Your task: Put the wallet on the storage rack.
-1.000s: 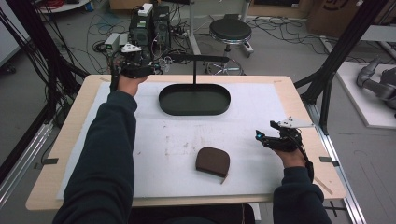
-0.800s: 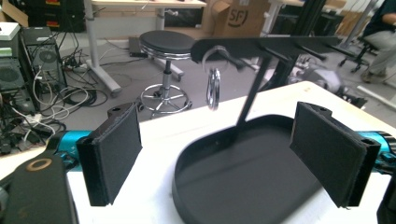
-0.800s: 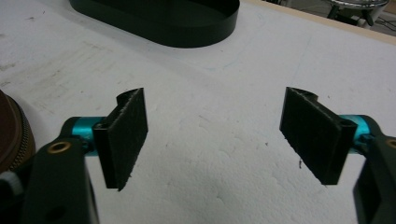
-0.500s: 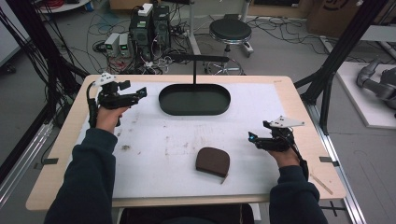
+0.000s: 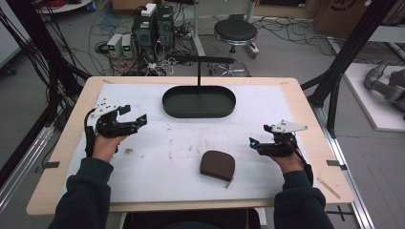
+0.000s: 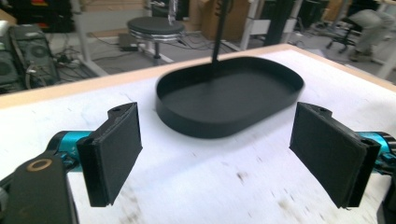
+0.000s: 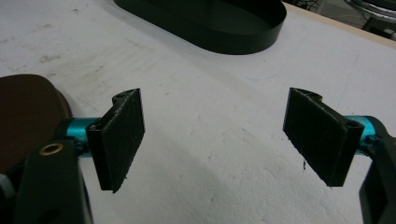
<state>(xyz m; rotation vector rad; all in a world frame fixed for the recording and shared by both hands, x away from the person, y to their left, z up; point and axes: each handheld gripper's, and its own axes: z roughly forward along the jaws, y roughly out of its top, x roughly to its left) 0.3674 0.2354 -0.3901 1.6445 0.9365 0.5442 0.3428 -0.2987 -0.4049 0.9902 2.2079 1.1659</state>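
Observation:
A brown pouch [image 5: 218, 164] lies flat on the white mat, near the front and right of centre. A black oval tray [image 5: 199, 102] stands empty at the back middle, with a thin black post and crossbar [image 5: 199, 59] rising behind it. My left gripper [image 5: 136, 114] hovers over the mat's left side and points at the tray [image 6: 224, 98]. Its jaws [image 6: 217, 154] have just been opening and stand open with nothing between them. My right gripper [image 5: 258, 135] is right of the pouch [image 7: 23, 112]. Its jaws [image 7: 219, 135] have also just widened and are open on bare mat.
The white mat [image 5: 181, 143] covers most of the wooden table [image 5: 315, 138]. Beyond the far edge stand computers [image 5: 153, 24] with cables and a round stool [image 5: 235, 31]. Black frame posts [image 5: 344, 52] rise at the table's right and left.
My left hand has come from the far left corner toward the person and down, and its jaws have spread. The right hand has stayed almost in place.

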